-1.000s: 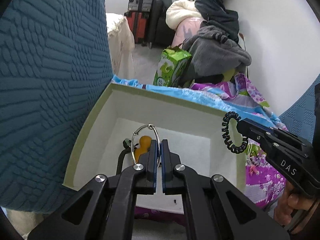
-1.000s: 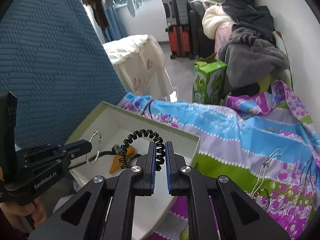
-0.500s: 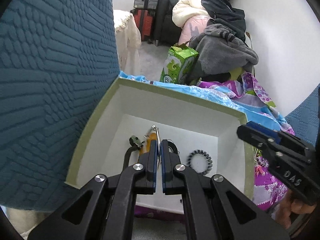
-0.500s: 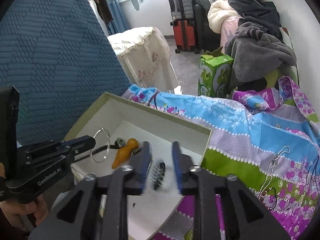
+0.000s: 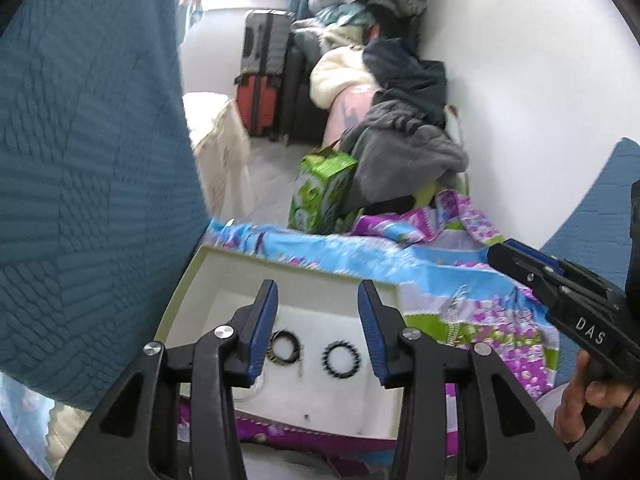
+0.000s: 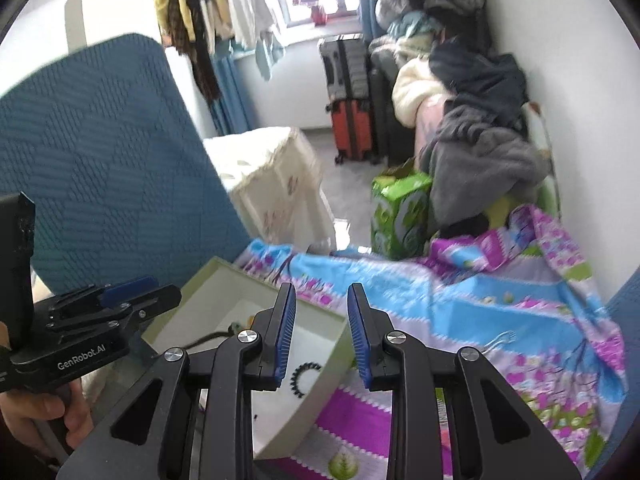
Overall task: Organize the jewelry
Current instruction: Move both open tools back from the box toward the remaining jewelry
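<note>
A shallow box (image 5: pixel 181 292) with a white inside and a pale green rim lies on the bedspread. In it lie a black spiral hair tie (image 5: pixel 340 360) and a dark thin ring (image 5: pixel 285 347). My left gripper (image 5: pixel 317 292) hangs above the box, its jaws opening with nothing between them. In the right wrist view the box (image 6: pixel 218 280) shows the hair tie (image 6: pixel 306 376) and a cord with a green bead (image 6: pixel 236 326). My right gripper (image 6: pixel 321 294) is open and empty above the box's right wall. A silver chain (image 6: pixel 496 340) lies on the bedspread.
A teal quilted headboard (image 5: pixel 88 184) rises close on the left. The floral bedspread (image 6: pixel 460 304) stretches to the right. A green carton (image 5: pixel 320 196), a clothes pile (image 5: pixel 404 148) and suitcases (image 5: pixel 262 76) stand behind. A hand (image 5: pixel 584 404) holds the right gripper (image 5: pixel 560 292).
The left gripper let go of the silver ring and the right one dropped the spiral hair tie into the box. Both jaws opened and both grippers rose away from the box.
</note>
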### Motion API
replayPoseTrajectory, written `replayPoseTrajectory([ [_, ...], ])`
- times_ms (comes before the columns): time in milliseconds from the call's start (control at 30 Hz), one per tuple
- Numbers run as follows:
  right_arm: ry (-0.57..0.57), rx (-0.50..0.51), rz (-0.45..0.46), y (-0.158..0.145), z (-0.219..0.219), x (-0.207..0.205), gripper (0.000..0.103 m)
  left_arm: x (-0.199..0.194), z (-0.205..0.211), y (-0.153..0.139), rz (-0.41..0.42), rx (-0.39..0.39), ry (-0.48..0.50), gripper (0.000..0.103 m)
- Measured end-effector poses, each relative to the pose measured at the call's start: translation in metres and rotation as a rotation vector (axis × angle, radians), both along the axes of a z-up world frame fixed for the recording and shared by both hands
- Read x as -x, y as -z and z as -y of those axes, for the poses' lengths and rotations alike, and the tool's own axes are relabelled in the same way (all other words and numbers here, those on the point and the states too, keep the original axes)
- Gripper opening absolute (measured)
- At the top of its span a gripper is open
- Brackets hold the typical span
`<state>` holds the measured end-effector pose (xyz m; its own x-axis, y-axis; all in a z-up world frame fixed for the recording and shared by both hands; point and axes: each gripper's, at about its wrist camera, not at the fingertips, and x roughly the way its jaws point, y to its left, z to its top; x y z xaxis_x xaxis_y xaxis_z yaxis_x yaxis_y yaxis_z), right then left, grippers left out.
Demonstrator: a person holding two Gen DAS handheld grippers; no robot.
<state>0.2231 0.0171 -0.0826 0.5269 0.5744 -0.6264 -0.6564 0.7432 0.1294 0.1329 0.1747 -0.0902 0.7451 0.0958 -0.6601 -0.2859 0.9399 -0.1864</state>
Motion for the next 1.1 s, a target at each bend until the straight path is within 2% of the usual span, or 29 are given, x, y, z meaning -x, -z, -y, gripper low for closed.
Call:
replayPoseTrajectory([
  [233,0.085,-0.041,0.08,-0.04,0.056,0.008,0.025,-0.001,0.036,-0.028,0.069,0.008,0.056,0.042],
  [500,0.191,-0.061,0.117,-0.053,0.121,0.011,0.025,-0.012,0.087,-0.032,0.082,0.017,0.14,0.042],
  [700,0.251,-0.065,0.095,-0.03,0.16,0.007,0.025,-0.022,0.116,-0.01,0.059,0.062,0.198,0.042],
  [1100,0.267,-0.032,-0.005,0.048,0.183,0.008,0.025,-0.045,0.148,0.055,-0.046,0.097,0.229,0.042],
])
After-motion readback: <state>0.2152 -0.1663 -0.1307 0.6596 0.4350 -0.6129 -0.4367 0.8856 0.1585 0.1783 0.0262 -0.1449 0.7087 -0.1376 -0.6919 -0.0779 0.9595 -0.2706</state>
